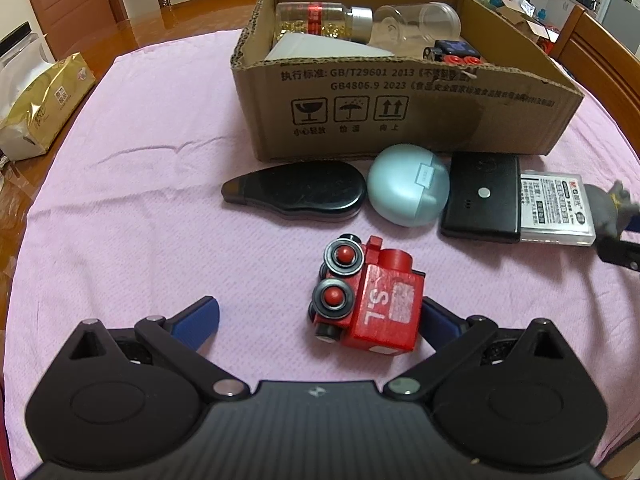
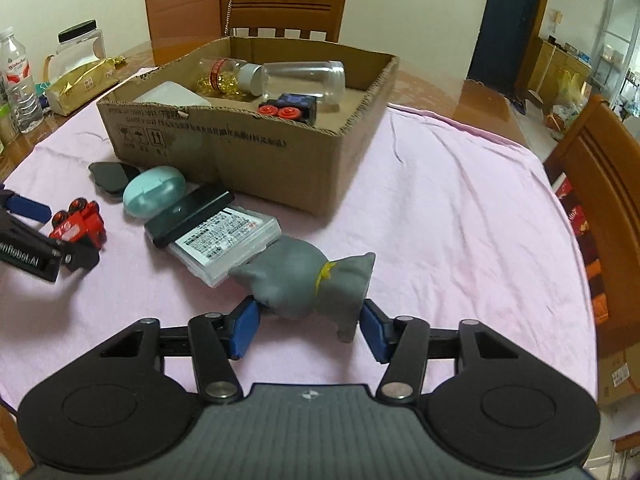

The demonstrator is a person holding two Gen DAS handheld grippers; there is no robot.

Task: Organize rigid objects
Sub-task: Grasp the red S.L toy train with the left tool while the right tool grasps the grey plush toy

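Clamped between the blue pads of the right gripper [image 2: 308, 326]: a soft-looking grey figure shaped like a tied sack [image 2: 308, 280], banded with a yellow cord near one end, its pointed end lying against a clear plastic case with a printed white label [image 2: 224, 240]. Jaws of that gripper drawn in on the figure from both sides, pads pressing its lower body.

On the pink cloth covering the surface [image 2: 440, 200], ahead of the left gripper [image 1: 320, 316]: a red wooden toy locomotive [image 1: 368, 300] tipped on its side, black wheels with red hubs turned upward, white letters "S.L" on its flank. Jaws of the left gripper spread wide, the locomotive between them, close against the right-hand finger; grip not closed.

Lined up just in front of the open brown cardboard box [image 1: 400, 120]: a flat black teardrop-shaped case [image 1: 296, 192], a pale mint egg-shaped case [image 1: 408, 188], a black rectangular box with a round silver button [image 1: 482, 196], partly overlapping the labelled case.

Inside the box: a clear bottle with gold contents and a red band [image 1: 320, 20], an empty clear jar on its side [image 1: 416, 24], a white flat object [image 1: 320, 50], a dark toy car with red wheels [image 1: 456, 54].

At the far left, off the cloth: a gold foil packet [image 1: 40, 104].
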